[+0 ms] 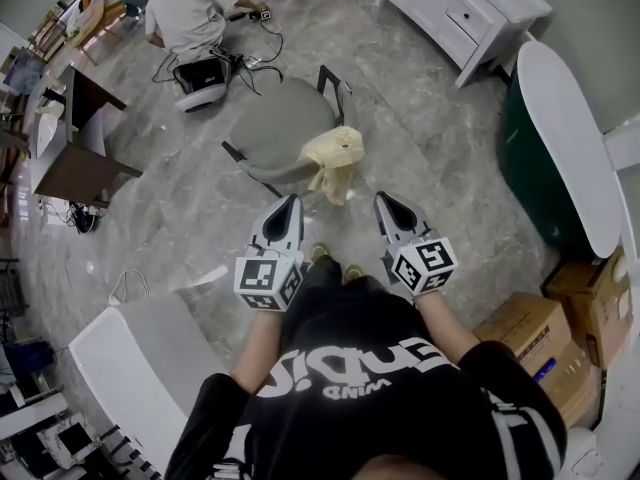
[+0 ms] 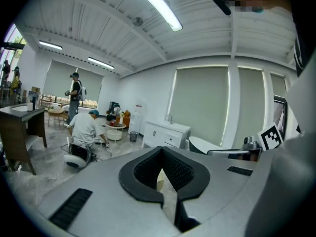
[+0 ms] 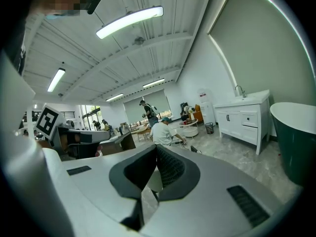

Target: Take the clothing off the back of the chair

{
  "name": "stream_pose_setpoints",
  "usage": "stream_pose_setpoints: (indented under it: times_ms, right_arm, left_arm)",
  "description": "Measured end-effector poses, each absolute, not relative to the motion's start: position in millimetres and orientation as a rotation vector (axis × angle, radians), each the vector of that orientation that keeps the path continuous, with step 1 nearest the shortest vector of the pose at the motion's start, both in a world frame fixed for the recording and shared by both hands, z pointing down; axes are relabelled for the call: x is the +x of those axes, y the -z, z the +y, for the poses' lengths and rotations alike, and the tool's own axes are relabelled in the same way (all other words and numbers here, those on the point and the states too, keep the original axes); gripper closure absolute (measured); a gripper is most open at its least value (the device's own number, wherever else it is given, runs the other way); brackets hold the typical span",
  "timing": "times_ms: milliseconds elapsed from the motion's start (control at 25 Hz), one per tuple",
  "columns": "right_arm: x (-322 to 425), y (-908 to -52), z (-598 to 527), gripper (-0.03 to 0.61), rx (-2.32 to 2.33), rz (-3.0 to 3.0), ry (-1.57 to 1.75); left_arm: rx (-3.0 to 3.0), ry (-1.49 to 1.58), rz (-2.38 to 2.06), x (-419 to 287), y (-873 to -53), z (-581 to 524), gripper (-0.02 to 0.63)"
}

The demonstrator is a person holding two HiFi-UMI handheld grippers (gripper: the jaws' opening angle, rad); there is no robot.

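I see the crumpled pale-yellow cloth garment [image 1: 335,158] hanging over the back of the grey padded chair [image 1: 270,133], on the side nearest me. My left gripper [image 1: 290,205] and right gripper [image 1: 384,202] have their fingers pressed together on nothing, near it but apart. Open grey marble floor [image 1: 430,148] lies to the chair's right.

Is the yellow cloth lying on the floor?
No, the cloth hangs over the back of the grey chair.

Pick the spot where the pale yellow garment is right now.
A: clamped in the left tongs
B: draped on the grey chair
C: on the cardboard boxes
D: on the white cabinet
B: in the head view the pale yellow garment hangs over the near edge of the grey chair.
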State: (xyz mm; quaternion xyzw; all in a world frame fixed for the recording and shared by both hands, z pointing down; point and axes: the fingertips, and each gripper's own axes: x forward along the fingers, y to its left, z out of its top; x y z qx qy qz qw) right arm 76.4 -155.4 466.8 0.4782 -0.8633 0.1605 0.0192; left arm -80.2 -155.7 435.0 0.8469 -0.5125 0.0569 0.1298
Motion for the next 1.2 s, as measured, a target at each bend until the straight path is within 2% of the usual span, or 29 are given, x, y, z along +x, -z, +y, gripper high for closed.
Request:
stream_pose_setpoints:
  times_ms: [520,1080,1120,1160,1200]
  right_arm:
    - [36.0,-451.6,-224.1,0.565,1.572,-2.67,-0.455]
    - [31.2,-441.0,-245.7,0.561,1.475,-2.714,-0.409]
    - [31.0,-442.0,-246.4,0.534,1.464,-2.717,-0.409]
    - [30.3,-443.5,-246.6,0.474,1.45,-2.722,-0.415]
    - [28.8,-445.0,-246.3,0.443,1.431,-2.73,-0.424]
  left_arm:
    - [2.54,-0.175,-1.351,-102.9,-436.7,-230.8,0.601]
    - [2.51,-0.142,-1.371,-103.8,-435.8,-255.3,0.601]
    - [2.509,-0.143,-1.369,-102.9,-437.3,-255.2,0.6]
    - [2.509,-0.144,-1.366,-102.0,-438.4,-254.8,0.601]
    - [2.509,-0.145,-1.364,-101.4,-439.1,-254.2,0.601]
